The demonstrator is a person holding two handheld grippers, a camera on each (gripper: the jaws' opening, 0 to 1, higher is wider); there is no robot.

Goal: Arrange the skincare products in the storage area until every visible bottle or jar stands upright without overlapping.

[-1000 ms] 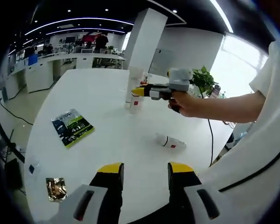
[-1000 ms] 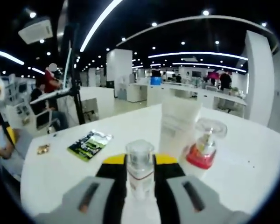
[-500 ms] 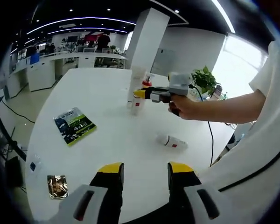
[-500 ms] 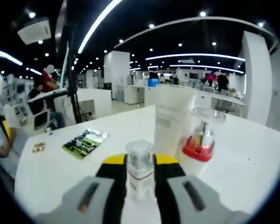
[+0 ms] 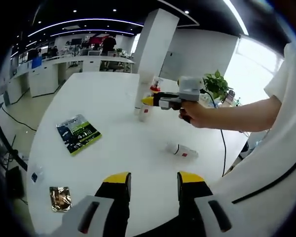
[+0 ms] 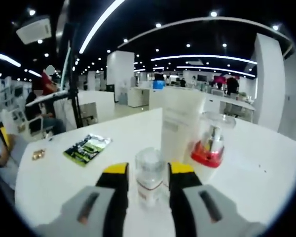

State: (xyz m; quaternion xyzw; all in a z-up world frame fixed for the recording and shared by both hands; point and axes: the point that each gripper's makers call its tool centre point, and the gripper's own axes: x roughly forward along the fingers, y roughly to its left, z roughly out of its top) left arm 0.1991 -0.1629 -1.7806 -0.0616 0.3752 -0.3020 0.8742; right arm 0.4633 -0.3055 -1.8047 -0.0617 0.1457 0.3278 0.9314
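Observation:
A small bottle (image 6: 149, 180) with a clear cap stands upright on the white table (image 6: 266, 173), between the jaws of my right gripper (image 6: 148, 170), which is open with a thin gap on each side. Just behind it stand a tall white tube (image 6: 180, 123) and a red-based pump bottle (image 6: 211, 143). In the left gripper view, a hand holds the right gripper (image 5: 148, 100) over the small bottle (image 5: 144, 114), beside the tube (image 5: 140, 94). Another small bottle (image 5: 181, 150) lies on its side in the middle of the table. My left gripper (image 5: 153, 180) hangs open near the table's front edge, holding nothing.
A green packet (image 5: 78, 133) lies flat on the left part of the table (image 5: 113, 98), with a gold sachet (image 5: 59, 198) nearer the edge. Both also show in the right gripper view: packet (image 6: 86, 148), sachet (image 6: 38, 155). A person's arm (image 5: 237, 116) reaches in from the right.
My right gripper's jaws have spread apart and let go of the small bottle, which now stands on the table by the tube. The left gripper has stayed put.

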